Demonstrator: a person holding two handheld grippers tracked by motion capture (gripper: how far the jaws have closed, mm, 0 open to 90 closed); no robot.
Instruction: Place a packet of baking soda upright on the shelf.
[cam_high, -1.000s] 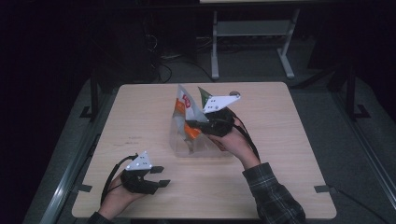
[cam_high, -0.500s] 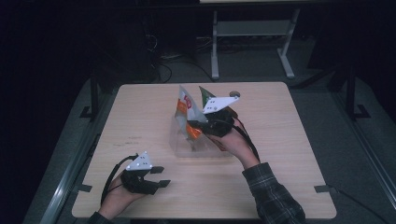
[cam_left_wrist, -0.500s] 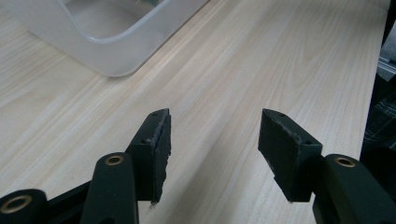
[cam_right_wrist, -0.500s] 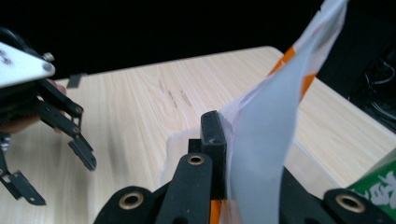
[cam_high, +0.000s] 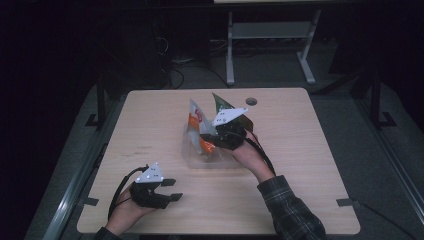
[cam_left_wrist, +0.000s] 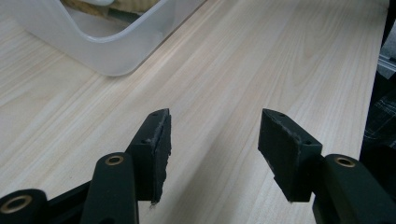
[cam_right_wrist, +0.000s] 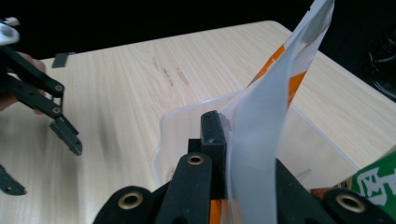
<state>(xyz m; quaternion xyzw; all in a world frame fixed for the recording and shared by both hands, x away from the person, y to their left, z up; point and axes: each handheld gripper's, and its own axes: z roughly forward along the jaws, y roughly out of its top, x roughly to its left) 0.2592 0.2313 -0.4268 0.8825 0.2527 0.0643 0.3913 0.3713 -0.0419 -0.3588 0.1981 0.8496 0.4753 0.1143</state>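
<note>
so, lines on the moment:

snack bag: the white and orange snack bag (cam_right_wrist: 275, 116) stood up out of the clear plastic tub (cam_high: 192, 159) at the centre of the high view, its top corner pointing to the upper middle of the frame.
handling: it looked very light, thin and floppy, a crinkly film that would slip or tear if yanked; a judgement, not something measured.
where to hold: the flat sealed edge near the top seemed the best place, pinched flat between the pads, since the puffed belly would slide and crush.
right gripper: the right gripper (cam_high: 216, 137) was closed on that bag's film, jaws pressed together with the sheet between them in the right gripper view.
left gripper: the left gripper (cam_left_wrist: 212, 140) hung at the lower left of the high view, jaws wide apart and holding nothing, just above bare wood.
green bag: a second, dark green bag (cam_high: 222, 104) leaned behind the first, upper centre of the high view; its contents could not be told.
tub: translucent, rounded corners, smooth stiff walls, light enough to skid if the bag dragged on it.
table: the pale wooden table (cam_high: 310, 150) had fine straight grain, a matt finish and a round cable hole (cam_high: 251, 101) near its far edge.
</note>
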